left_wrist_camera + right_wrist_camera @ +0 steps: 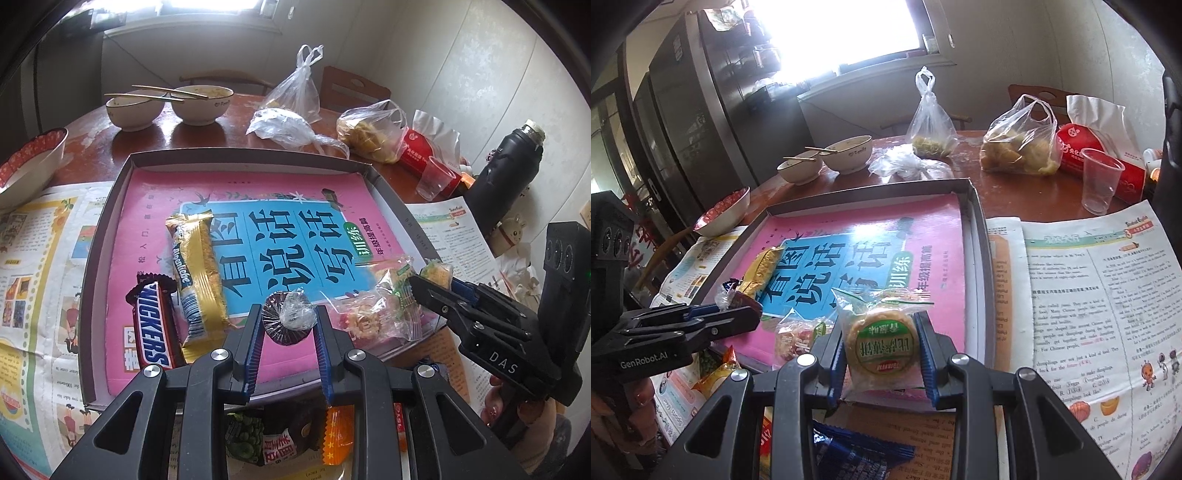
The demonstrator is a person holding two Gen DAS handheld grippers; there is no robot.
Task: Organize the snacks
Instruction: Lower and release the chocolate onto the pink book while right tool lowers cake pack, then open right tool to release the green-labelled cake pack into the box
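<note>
The left tongs (287, 325) hold a small round dark chocolate cake in clear wrap (286, 317) between their blue pads, low over the near part of the shallow grey cardboard tray (258, 159). Left of these tongs a brown Snickers bar (153, 325) and a long gold-wrapped wafer bar (197, 277) lie with long axes running away from the tongs. The right tongs (882, 347) clamp a round green-labelled pastry in a clear packet (882, 341), label upside down, above the tray's near edge.
</note>
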